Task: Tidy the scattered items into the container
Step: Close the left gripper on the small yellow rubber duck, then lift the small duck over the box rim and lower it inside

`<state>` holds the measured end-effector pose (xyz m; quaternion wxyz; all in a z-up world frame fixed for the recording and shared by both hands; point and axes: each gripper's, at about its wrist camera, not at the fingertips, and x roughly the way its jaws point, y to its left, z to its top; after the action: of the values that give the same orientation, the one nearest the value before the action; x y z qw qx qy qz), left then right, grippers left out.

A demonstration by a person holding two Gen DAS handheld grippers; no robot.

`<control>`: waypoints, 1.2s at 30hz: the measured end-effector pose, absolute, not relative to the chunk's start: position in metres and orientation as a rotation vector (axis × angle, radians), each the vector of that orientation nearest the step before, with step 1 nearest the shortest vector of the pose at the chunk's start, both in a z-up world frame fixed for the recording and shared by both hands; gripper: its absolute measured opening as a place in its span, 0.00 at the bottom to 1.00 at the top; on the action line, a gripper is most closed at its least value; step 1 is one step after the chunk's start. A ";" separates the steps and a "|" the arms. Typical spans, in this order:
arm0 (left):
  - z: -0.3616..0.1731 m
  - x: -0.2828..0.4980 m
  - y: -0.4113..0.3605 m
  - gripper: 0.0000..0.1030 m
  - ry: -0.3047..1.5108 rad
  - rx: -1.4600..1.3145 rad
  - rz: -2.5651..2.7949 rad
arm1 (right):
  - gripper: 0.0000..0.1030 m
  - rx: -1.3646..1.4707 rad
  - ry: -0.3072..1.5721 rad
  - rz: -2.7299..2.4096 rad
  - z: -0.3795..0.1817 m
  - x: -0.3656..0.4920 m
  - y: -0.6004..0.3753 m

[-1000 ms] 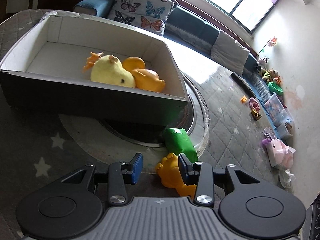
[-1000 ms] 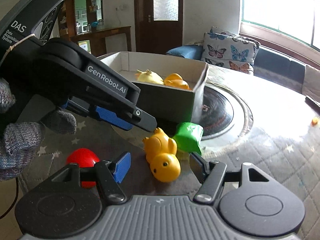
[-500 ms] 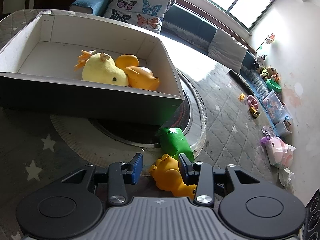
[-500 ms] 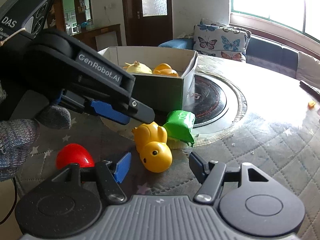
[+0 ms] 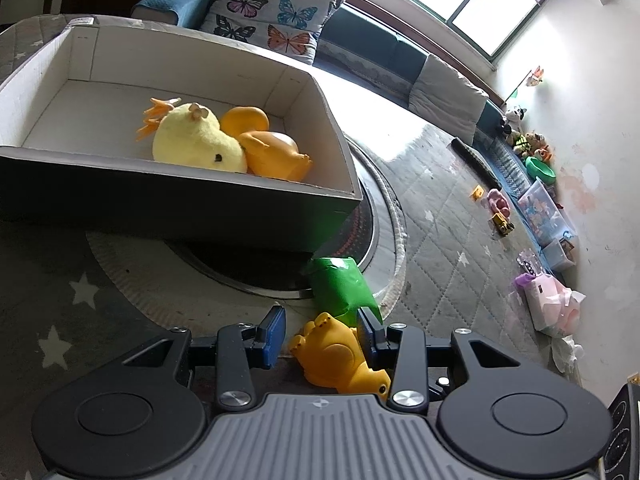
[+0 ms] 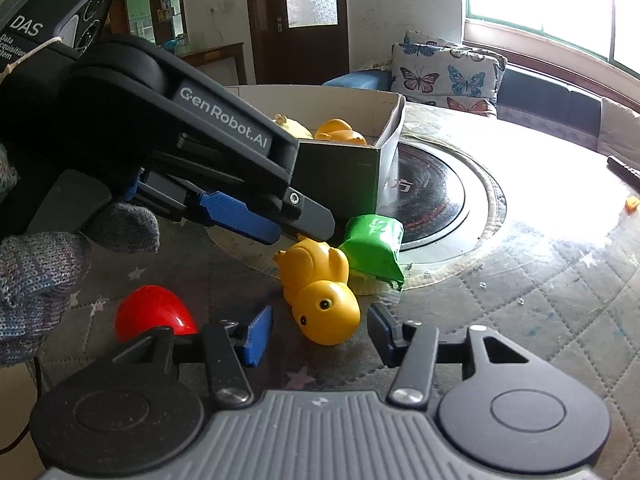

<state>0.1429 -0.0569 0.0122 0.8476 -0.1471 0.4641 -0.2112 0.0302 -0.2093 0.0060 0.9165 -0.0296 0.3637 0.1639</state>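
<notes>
"GenRobot.AI" on left tongs [image 6: 280, 228], "DAS" on its housing

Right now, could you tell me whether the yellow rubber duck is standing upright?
Tipped over: the duck lies on its side on the table.

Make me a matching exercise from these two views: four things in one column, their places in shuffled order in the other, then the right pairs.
Things
1. pale yellow plush chick
2. yellow rubber duck
3. green foil packet
4. red glossy ball

Places
A. on the table, apart from the other toys
B. inside the cardboard box
C. between the open fingers of the left gripper
D. on the table by the box corner

Pairs: 1-B, 2-C, 3-D, 4-A
</notes>
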 end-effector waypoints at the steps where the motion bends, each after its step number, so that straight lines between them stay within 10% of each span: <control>1: 0.011 0.143 -0.057 0.40 0.981 -0.310 -0.446 | 0.50 -0.061 0.749 0.336 0.006 0.030 -0.209; 29: -0.009 0.161 -0.053 0.40 1.046 -0.422 -0.463 | 0.34 -0.053 0.744 0.343 0.010 0.030 -0.214; 36: -0.008 0.158 -0.049 0.27 1.033 -0.425 -0.478 | 0.34 -0.062 0.748 0.348 0.011 0.028 -0.211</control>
<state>0.1580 -0.0490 -0.0079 0.8212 -0.1995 0.4852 -0.2246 0.0281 -0.2109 0.0111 0.9157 -0.0302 0.3632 0.1692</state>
